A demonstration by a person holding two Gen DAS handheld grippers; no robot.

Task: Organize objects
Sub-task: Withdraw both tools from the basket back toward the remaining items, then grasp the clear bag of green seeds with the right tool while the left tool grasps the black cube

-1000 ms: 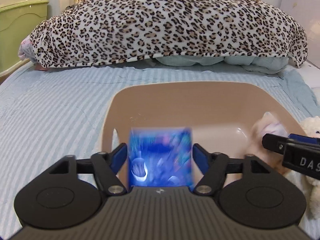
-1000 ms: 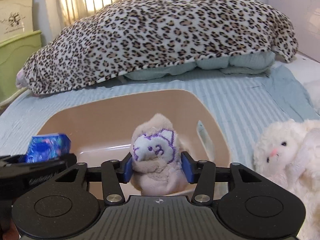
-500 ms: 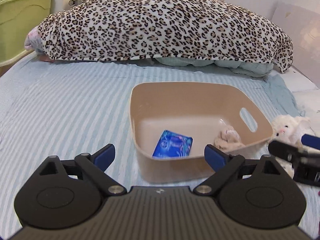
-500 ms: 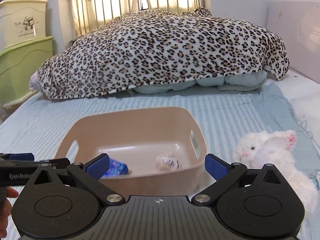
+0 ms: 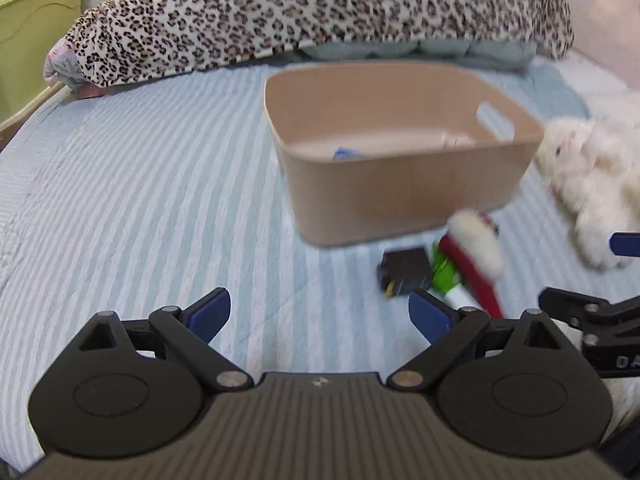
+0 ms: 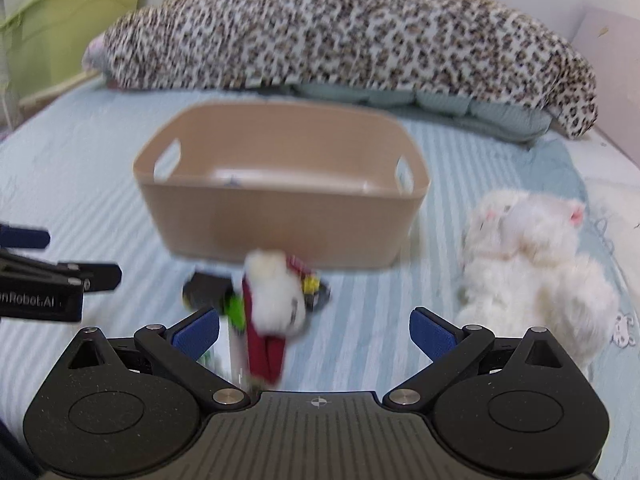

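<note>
A tan plastic bin (image 5: 404,184) (image 6: 280,216) stands on the striped bed. Only the top of a blue packet (image 5: 347,154) and a bit of a small plush (image 5: 456,140) show inside it. In front of the bin lie a red and white fluffy item (image 5: 478,252) (image 6: 274,300), a small black box (image 5: 405,272) (image 6: 204,286) and something green (image 5: 444,270). My left gripper (image 5: 320,314) is open over bare sheet, left of that pile. My right gripper (image 6: 316,332) is open, with the red and white item just ahead near its left finger.
A white plush rabbit (image 5: 588,176) (image 6: 532,256) lies right of the bin. A leopard-print blanket (image 5: 312,12) heaps across the far side of the bed. A green cabinet (image 5: 36,32) stands at the far left. The other gripper's tip shows at each view's edge.
Both grippers opened and let the blue packet and the small plush drop into the bin. Both then drew back toward the near side, bringing the pile in front of the bin into view.
</note>
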